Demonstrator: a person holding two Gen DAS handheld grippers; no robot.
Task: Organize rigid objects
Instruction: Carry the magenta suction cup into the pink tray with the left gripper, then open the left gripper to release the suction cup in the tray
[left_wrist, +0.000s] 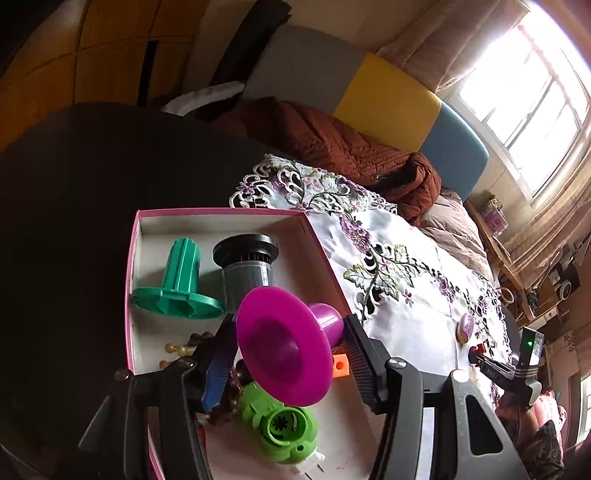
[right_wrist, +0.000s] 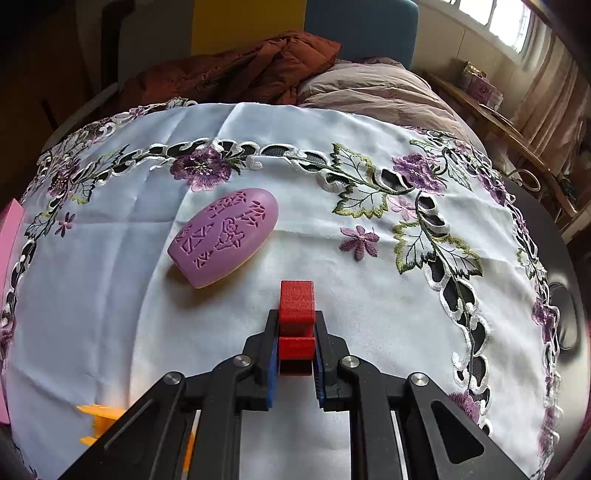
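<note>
Tablecloth (right_wrist: 110, 332): right gripper (right_wrist: 295, 354) clamps red block (right_wrist: 296, 306); left gripper (left_wrist: 291, 354) wide around magenta funnel (left_wrist: 284, 350).

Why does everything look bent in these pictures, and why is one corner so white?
Left wrist view: the window is blown out to white glare, the dark tabletop loses all detail, and the pink box bows outward. Right wrist view: light is softer and even, the embroidered cloth bulges like a dome, and the corners fade to black.

No readable writing showed anywhere. The purple oval piece (right_wrist: 224, 236), left of centre in the right wrist view, bore only cut-out patterns, not legible characters.
</note>
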